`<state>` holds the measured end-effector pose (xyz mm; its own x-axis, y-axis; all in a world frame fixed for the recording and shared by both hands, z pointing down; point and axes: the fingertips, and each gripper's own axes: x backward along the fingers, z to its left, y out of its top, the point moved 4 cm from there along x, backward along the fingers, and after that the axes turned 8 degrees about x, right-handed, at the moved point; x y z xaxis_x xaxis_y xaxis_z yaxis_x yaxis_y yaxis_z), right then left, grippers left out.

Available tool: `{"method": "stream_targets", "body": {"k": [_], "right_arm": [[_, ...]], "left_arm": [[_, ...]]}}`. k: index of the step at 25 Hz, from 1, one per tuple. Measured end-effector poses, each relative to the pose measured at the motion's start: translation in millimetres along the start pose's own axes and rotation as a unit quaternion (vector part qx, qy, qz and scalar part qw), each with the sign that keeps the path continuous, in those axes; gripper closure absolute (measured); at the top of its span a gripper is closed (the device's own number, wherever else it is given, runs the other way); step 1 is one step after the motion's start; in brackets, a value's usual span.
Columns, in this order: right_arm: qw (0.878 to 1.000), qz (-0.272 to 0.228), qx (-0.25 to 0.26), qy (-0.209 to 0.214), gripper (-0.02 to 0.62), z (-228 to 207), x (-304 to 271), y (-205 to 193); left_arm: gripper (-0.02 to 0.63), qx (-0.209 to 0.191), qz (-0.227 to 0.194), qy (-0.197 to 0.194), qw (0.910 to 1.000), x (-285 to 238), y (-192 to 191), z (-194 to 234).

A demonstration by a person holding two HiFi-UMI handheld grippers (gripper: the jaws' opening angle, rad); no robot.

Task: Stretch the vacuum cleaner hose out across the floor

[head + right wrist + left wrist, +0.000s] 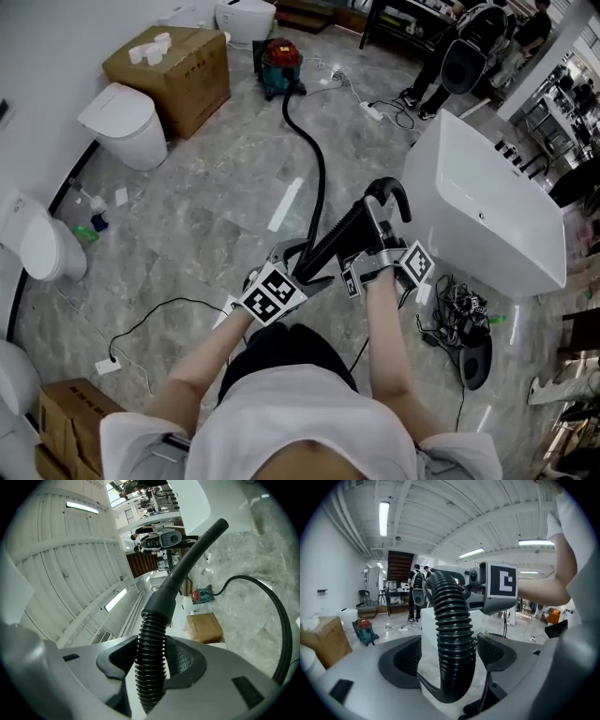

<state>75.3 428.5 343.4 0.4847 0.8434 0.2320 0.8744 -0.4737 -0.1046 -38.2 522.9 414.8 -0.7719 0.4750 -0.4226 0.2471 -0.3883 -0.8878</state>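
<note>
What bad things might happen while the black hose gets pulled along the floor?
1. The left claw is open around the hose, and only the right claw grips it, so the hose might sag or slip.
2. The hose runs back to the red vacuum cleaner; a harder pull may drag or tip it.
3. The curved hose end is close to the white bathtub and might bump it.

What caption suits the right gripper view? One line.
The right gripper clamps the ribbed hose below its rigid tube; the red vacuum cleaner sits across the floor.
</note>
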Motion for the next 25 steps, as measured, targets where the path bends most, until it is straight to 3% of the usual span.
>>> {"method": "stream_targets", "body": {"k": [1, 4, 14, 18, 22, 25], "right_arm": [[1.000, -0.001, -0.001, 0.003, 0.410, 3.2, -1.5, -1.1], [1.000, -0.013, -0.004, 0.013, 0.409, 3.9, 5.2, -4.0], [0.997, -0.061, -0.033, 0.016, 0.408, -27.8, 46.7, -11.4], [0.998, -0.050, -0.045, -0.001, 0.408, -42.0, 56.5, -15.9], [0.999, -0.016, -0.009, -0.030, 0.389, -52.4, 71.8, -20.6], [0.998, 0.006, 0.034, -0.051, 0.364, -59.7, 81.3, -22.9]], "left_arm": [[0.227, -0.017, 0.010, 0.000, 0.9998, -1.2, 1.7, 0.4], [0.448, -0.053, 0.020, -0.009, 0.9984, 0.9, -0.4, -7.0], [0.456, -0.105, 0.062, -0.021, 0.9923, 7.9, -32.0, -16.1], [0.457, -0.088, 0.072, -0.003, 0.9935, 13.1, -41.3, -2.8], [0.457, -0.078, 0.069, 0.023, 0.9943, 23.9, -39.5, 18.5], [0.457, -0.103, 0.078, 0.048, 0.9904, 32.1, -38.5, 38.3]]}}
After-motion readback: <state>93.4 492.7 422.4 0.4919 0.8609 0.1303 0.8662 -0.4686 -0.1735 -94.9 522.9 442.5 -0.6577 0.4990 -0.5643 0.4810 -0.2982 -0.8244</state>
